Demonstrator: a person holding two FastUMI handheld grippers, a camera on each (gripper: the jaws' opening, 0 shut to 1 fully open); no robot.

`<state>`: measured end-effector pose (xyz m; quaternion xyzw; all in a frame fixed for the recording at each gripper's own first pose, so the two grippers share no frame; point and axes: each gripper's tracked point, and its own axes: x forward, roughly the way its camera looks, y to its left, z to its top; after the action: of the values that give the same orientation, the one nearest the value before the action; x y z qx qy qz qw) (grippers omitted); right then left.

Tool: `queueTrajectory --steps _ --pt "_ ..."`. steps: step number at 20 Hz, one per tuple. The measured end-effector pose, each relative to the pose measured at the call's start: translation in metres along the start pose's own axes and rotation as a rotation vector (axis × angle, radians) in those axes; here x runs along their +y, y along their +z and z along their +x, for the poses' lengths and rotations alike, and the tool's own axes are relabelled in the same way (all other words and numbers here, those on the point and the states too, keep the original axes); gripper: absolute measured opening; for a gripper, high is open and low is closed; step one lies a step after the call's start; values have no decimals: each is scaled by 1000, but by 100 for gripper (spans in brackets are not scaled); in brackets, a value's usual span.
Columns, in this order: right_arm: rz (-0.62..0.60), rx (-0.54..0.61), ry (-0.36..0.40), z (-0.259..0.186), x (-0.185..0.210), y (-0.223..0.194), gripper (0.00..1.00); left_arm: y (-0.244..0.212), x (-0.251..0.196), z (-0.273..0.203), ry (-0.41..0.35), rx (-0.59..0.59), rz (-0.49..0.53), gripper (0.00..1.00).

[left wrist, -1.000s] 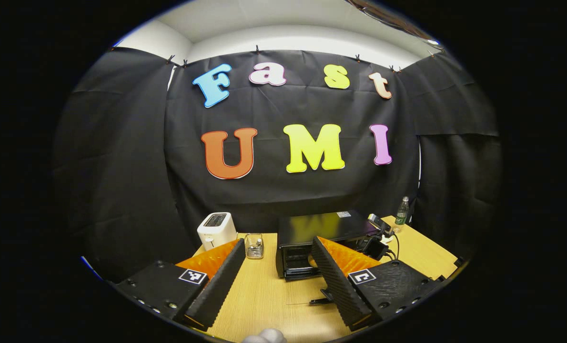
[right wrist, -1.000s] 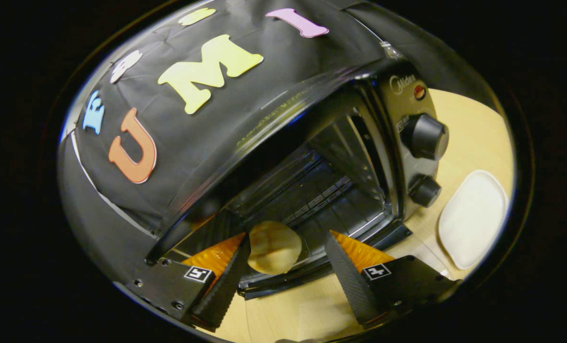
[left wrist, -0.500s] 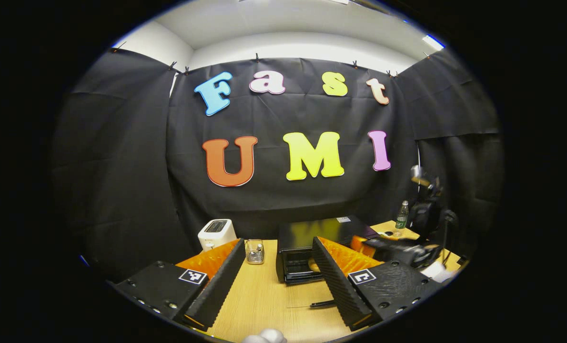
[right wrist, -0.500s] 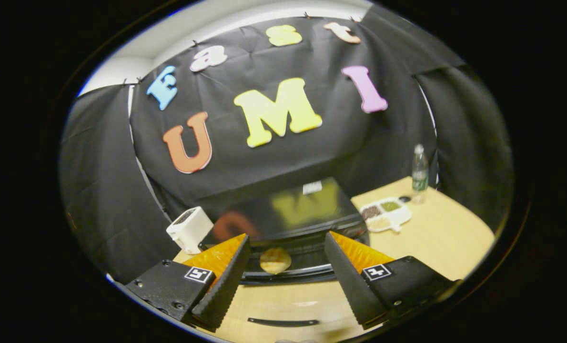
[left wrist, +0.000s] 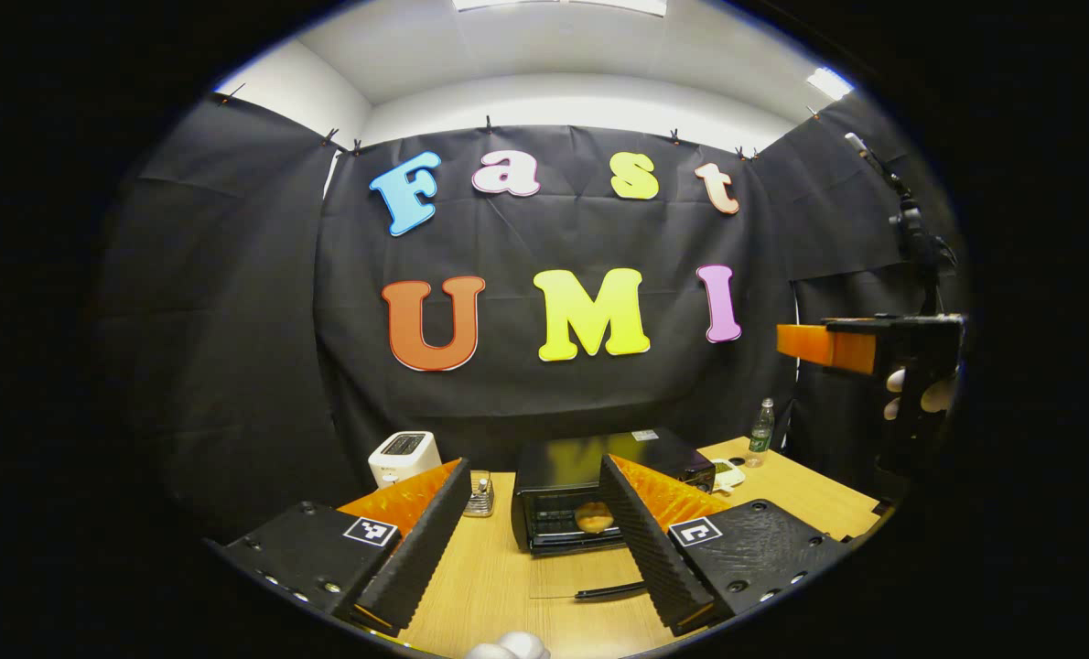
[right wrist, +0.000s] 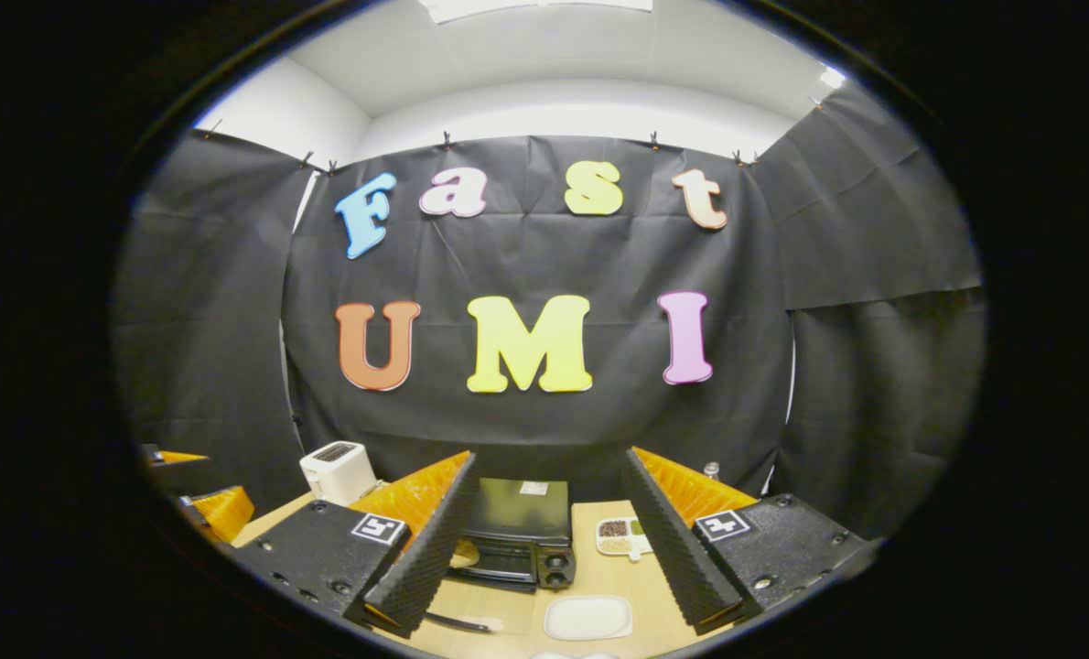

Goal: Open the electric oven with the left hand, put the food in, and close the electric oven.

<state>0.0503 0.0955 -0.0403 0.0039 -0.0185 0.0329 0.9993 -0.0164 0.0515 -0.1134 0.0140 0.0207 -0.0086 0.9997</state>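
- While the oven (left wrist: 599, 494) stands open ahead of the left gripper (left wrist: 531, 535), its glass door (left wrist: 581, 577) lies flat, stiff and likely light on its hinge
- Bun (left wrist: 594, 517): inside on the rack, probably soft
- Handle (left wrist: 610, 591): the place to grasp, between the spread, empty fingers
- Right gripper (right wrist: 544, 540): spread, empty

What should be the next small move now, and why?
Probably bring the open left gripper down to the oven door handle to lift it shut: the food lies inside the oven, the door is down, and the right gripper is empty.
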Motion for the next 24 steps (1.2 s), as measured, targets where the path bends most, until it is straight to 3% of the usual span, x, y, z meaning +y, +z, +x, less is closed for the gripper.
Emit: queueTrajectory --steps 5,9,14,16,24 --pt "48 25 -17 -25 -31 9 96 -32 -22 2 -16 34 19 92" --pt "31 38 -38 -35 -56 13 100 -116 -41 1 -15 185 -18 92" --pt "6 47 -35 -39 -69 16 96 -226 -67 -5 -7 402 -73 93" --pt "4 58 -26 -37 -69 12 100 -255 -76 -4 -14 447 -63 93" --pt "15 124 -22 -27 -75 -12 96 -330 -105 22 -49 585 -39 93"
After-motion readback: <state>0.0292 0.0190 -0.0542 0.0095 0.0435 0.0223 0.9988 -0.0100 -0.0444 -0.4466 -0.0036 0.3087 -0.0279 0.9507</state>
